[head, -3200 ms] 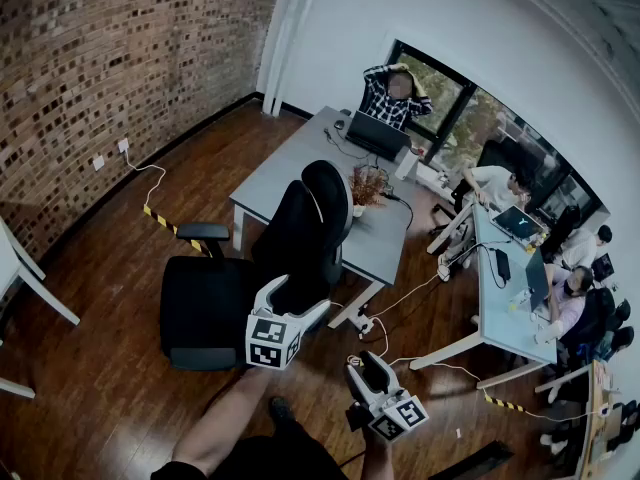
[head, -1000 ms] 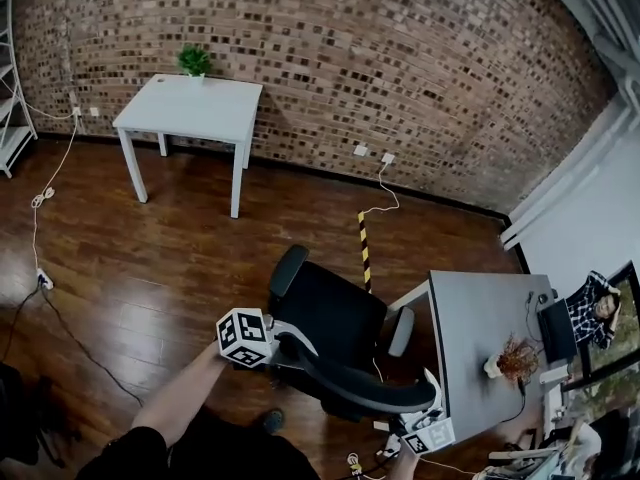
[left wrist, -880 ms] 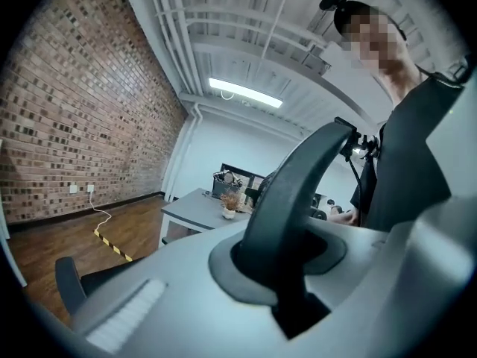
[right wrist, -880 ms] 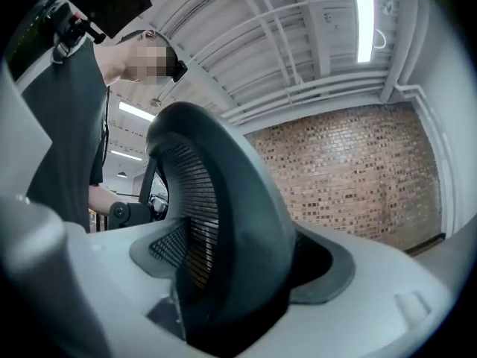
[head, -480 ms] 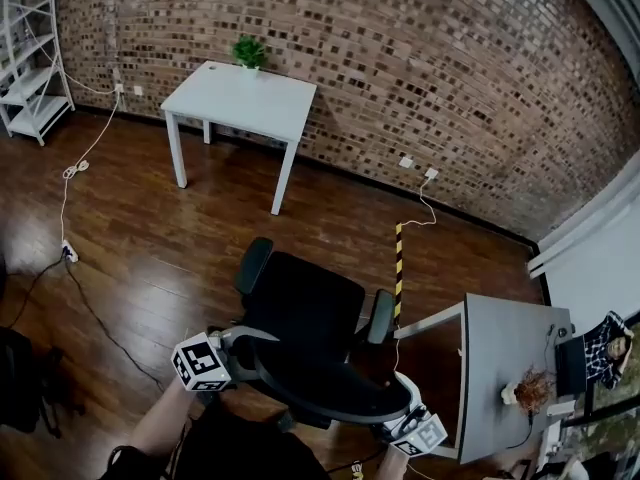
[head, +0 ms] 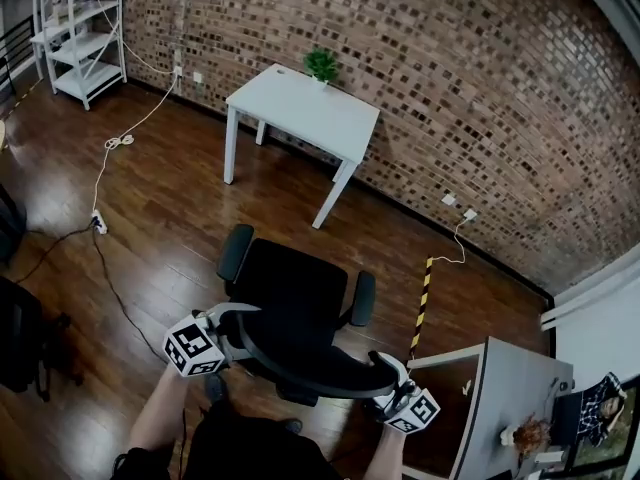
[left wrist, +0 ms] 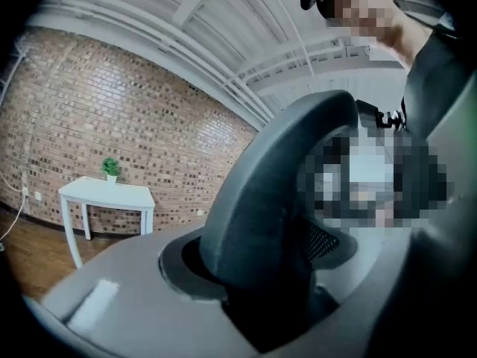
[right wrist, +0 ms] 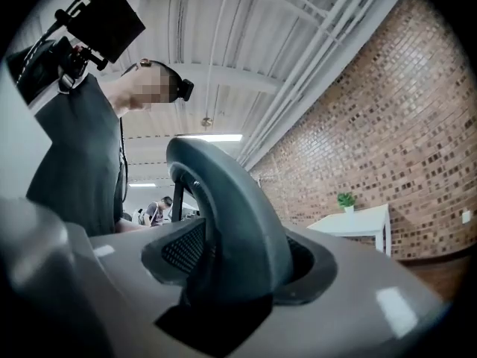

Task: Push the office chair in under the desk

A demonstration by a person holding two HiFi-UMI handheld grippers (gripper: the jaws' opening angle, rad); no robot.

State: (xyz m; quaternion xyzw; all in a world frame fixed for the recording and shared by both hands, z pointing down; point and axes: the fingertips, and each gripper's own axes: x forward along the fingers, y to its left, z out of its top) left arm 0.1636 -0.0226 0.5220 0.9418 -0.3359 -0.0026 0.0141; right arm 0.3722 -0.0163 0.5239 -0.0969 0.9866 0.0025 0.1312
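The black office chair [head: 295, 283] stands on the wood floor, its seat facing the brick wall and its curved backrest rim [head: 315, 373] nearest me. My left gripper [head: 238, 334] is at the rim's left end. Its jaws have just been opening and straddle the rim [left wrist: 276, 185] with a dark gap beside it. My right gripper [head: 385, 380] is at the rim's right end. Its jaws have just been closing and sit snug on the rim [right wrist: 231, 207]. The grey desk [head: 510, 388] lies at the lower right, beside the chair.
A white table [head: 305, 108] with a small plant [head: 321, 64] stands by the brick wall. A white shelf [head: 80, 28] is at the far left. Cables [head: 110, 148] trail over the floor, and a yellow-black strip [head: 422, 303] runs toward the desk.
The chair has swung round with both grippers at its backrest ends. The desk has slid toward the view's lower right corner. The white table has come further into the middle.
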